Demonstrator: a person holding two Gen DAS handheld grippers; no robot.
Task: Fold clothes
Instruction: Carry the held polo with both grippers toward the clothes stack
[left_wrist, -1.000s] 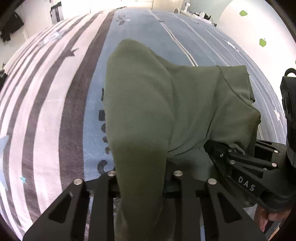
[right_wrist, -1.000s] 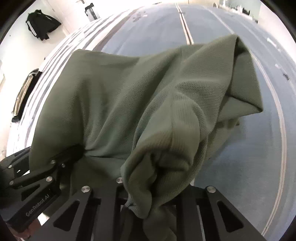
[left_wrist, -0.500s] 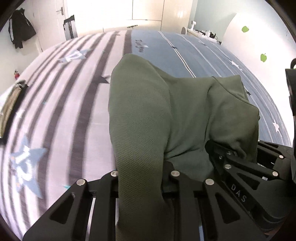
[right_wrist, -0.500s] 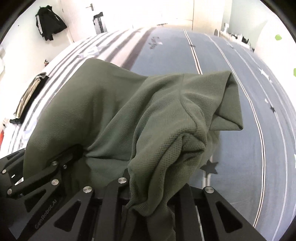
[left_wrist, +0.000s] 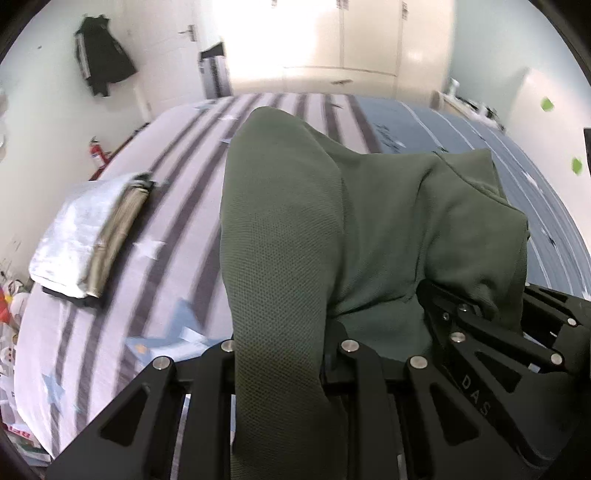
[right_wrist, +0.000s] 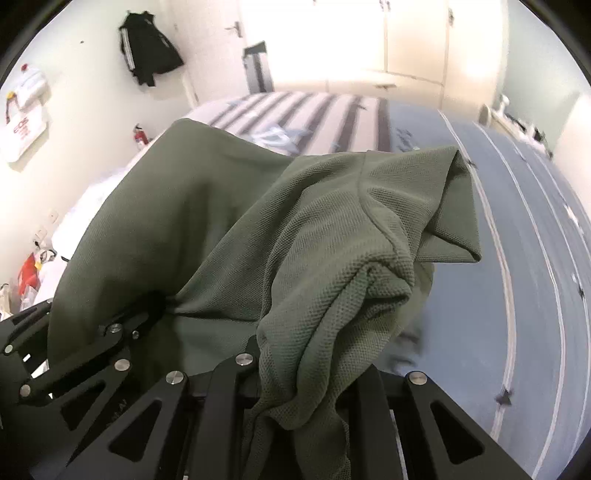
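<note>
Both the left gripper (left_wrist: 284, 354) and right gripper (right_wrist: 306, 365) clamp the olive-green mesh-knit shirt (left_wrist: 332, 206); loose cloth bunched ahead of each may slip free or crease the fold.

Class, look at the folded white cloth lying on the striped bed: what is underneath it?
Under the white cloth lie a tan folded layer and something dark at the bottom. Only their edges show; the rest is covered.

A bed (left_wrist: 177, 258) with a striped white-and-grey sheet, blue on its right half with star prints, fills the room. A black jacket (left_wrist: 101, 61) hangs on the left wall beside a white door (left_wrist: 173, 55). A red fire extinguisher (left_wrist: 96, 152) stands by the wall. White wardrobes (left_wrist: 369, 40) line the far wall. A white tote bag (right_wrist: 23, 131) hangs at left.
</note>
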